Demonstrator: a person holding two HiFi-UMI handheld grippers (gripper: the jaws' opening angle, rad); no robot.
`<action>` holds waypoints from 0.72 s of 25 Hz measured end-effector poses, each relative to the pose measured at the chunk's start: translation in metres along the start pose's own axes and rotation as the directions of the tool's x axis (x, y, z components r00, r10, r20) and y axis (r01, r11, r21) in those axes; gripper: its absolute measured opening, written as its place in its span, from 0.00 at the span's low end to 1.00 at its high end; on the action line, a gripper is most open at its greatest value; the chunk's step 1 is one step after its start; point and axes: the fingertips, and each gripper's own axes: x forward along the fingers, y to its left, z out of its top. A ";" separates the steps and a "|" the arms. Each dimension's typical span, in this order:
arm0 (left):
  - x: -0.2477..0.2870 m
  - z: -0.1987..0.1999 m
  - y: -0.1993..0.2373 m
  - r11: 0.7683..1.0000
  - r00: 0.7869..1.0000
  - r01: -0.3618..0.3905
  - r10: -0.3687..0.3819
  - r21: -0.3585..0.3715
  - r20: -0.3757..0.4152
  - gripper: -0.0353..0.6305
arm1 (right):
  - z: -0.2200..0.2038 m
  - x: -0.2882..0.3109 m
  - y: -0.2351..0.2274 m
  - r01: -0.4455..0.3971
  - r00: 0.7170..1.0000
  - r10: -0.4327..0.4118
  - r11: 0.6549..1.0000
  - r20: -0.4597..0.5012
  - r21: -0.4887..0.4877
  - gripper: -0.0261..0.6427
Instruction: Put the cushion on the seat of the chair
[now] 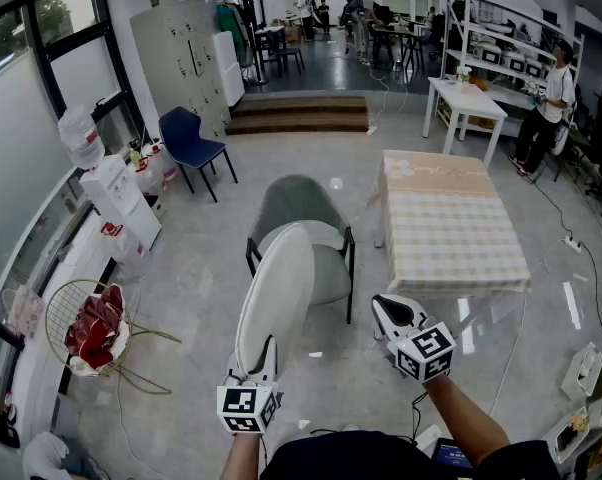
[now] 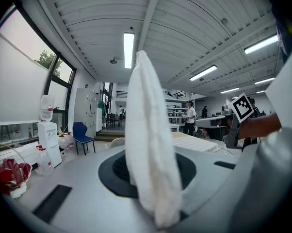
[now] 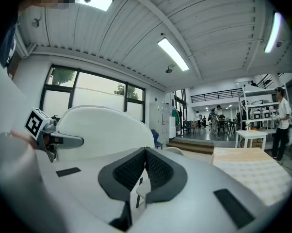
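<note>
A pale, rounded cushion (image 1: 276, 298) stands on edge in front of me, and my left gripper (image 1: 261, 356) is shut on its lower rim. In the left gripper view the cushion (image 2: 148, 164) rises straight up from between the jaws. Just beyond it stands the grey-green chair (image 1: 303, 208), whose light seat (image 1: 329, 270) is bare. My right gripper (image 1: 389, 310) hovers to the chair's right, shut and holding nothing. Its dark pads (image 3: 131, 169) meet in the right gripper view. The cushion (image 3: 102, 130) fills that view's left side.
A table with a checked cloth (image 1: 451, 218) stands to the right of the chair. At the left are a wire basket with red cloth (image 1: 91, 328), a white water dispenser (image 1: 116, 193) and a blue chair (image 1: 191, 143). Wooden steps (image 1: 299, 113) and people lie farther back.
</note>
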 end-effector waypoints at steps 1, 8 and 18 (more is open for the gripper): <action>0.002 -0.001 -0.002 1.000 1.000 0.000 0.000 -0.002 0.000 0.15 | -0.002 -0.001 -0.002 -0.001 1.000 0.001 1.000 -0.001 -0.001 0.07; 0.012 -0.005 -0.009 1.000 1.000 0.000 0.000 -0.005 -0.016 0.15 | -0.006 -0.005 -0.016 0.005 1.000 -0.005 1.000 0.007 0.017 0.07; 0.044 -0.007 -0.021 0.999 1.000 -0.006 0.005 -0.035 -0.031 0.15 | -0.016 -0.002 -0.034 -0.001 1.000 0.001 0.999 -0.001 0.045 0.07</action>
